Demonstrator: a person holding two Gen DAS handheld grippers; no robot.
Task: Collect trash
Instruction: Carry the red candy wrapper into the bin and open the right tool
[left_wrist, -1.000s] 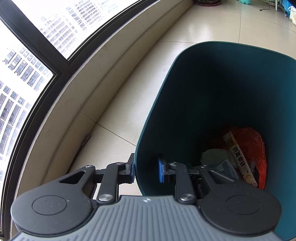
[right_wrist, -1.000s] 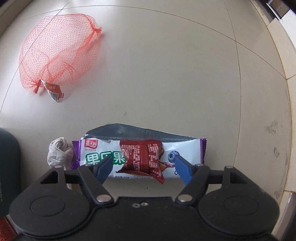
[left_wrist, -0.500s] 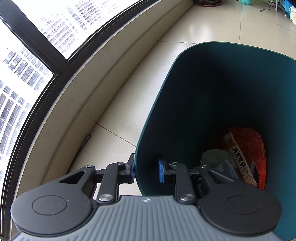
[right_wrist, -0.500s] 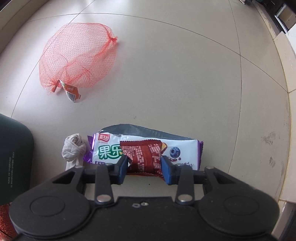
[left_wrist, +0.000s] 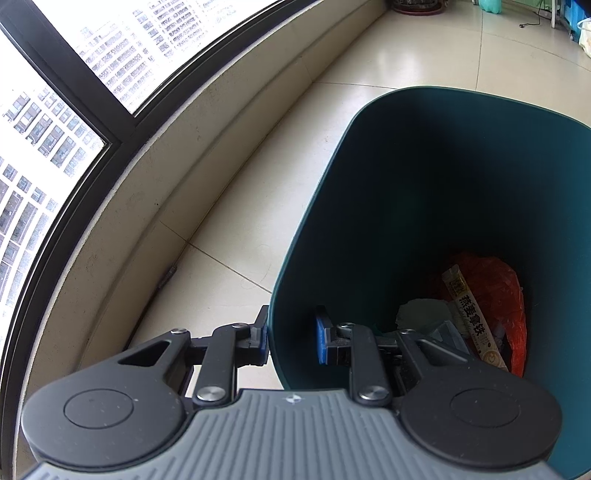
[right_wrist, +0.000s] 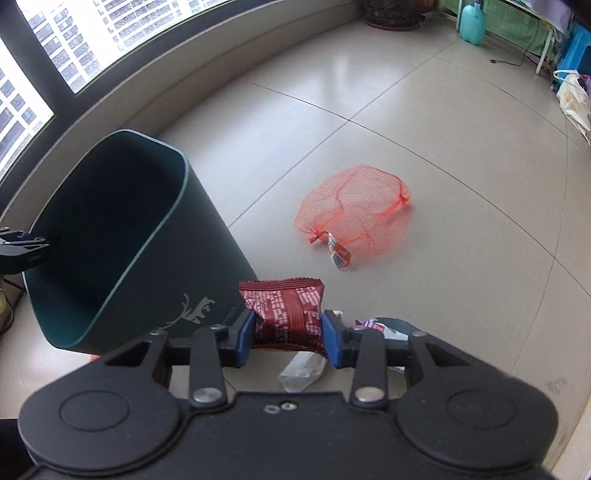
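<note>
Wrapper lifted, bin held ready

The left gripper (left_wrist: 291, 341) clamps the bin (left_wrist: 424, 192) rim, tilting it to receive; the right gripper (right_wrist: 288, 332) pinches a red wrapper (right_wrist: 286, 308) above the floor, just right of the bin, with the net bag (right_wrist: 354, 218) farther off.

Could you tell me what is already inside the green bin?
In the green bin: an orange plastic bag, a beige sachet on it, and pale crumpled paper. The left gripper covers the rest of the bottom.
</note>
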